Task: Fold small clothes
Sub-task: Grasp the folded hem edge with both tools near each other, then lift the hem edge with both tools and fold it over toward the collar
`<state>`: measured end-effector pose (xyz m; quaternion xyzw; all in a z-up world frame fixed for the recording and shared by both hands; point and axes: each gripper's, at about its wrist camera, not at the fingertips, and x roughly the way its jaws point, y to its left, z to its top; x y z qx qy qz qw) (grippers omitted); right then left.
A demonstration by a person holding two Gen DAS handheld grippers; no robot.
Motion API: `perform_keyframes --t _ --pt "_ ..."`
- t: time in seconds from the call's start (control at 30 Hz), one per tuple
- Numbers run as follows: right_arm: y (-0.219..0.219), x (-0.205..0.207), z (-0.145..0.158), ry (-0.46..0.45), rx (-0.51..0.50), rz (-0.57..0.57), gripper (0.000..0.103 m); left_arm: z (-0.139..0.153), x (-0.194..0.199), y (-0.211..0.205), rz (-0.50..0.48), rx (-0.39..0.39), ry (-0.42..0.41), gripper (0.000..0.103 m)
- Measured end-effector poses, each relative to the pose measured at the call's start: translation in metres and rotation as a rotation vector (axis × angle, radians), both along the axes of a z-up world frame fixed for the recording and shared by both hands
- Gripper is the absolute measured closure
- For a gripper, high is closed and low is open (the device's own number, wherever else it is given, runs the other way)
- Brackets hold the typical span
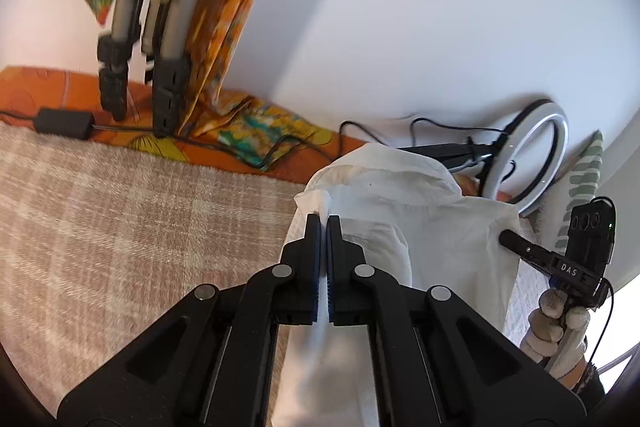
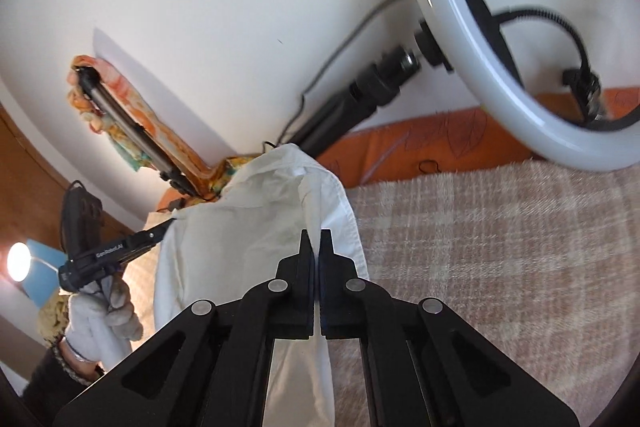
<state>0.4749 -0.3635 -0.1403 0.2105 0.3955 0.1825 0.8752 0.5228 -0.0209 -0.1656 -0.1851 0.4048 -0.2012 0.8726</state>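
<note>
A small white shirt (image 1: 420, 227) hangs lifted above the beige checked blanket (image 1: 120, 227), stretched between both grippers. My left gripper (image 1: 324, 221) is shut on the shirt's left edge; cloth runs down between its jaws. My right gripper (image 2: 316, 235) is shut on the shirt's (image 2: 248, 211) right edge near the collar. In the left wrist view the right gripper (image 1: 505, 235) pinches the shirt's far side. In the right wrist view the left gripper (image 2: 170, 223) pinches its far side. Gloved hands hold both tools.
A ring light (image 2: 500, 59) on a black stand leans close at the right. Tripod legs (image 1: 160, 67) draped with orange patterned cloth (image 1: 240, 7) stand at the back left. A black power adapter (image 1: 64, 123) and cables lie on the orange bedsheet (image 2: 420, 143). White wall behind.
</note>
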Motion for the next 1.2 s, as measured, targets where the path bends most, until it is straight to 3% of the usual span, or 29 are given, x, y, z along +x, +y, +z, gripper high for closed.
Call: perform_keyframes --t 0.37,0.67,0.93,1.2 --pt "0.014 -0.053 0.059 -0.09 -0.028 0.041 0.103 0.057 -0.069 0.005 0.001 0.024 -0.093 0.103" --pt "0.02 -0.13 0.09 -0.144 -0.042 0.071 0.103 0.084 -0.15 0.012 -0.005 0.019 -0.133 0.103" --pt "0.031 -0.204 0.082 -0.154 -0.062 0.098 0.103 0.077 -0.234 0.025 0.004 0.046 -0.129 0.103" --pt "0.037 -0.264 0.04 -0.111 -0.127 0.115 0.103 0.033 -0.295 0.03 0.007 0.089 -0.06 0.103"
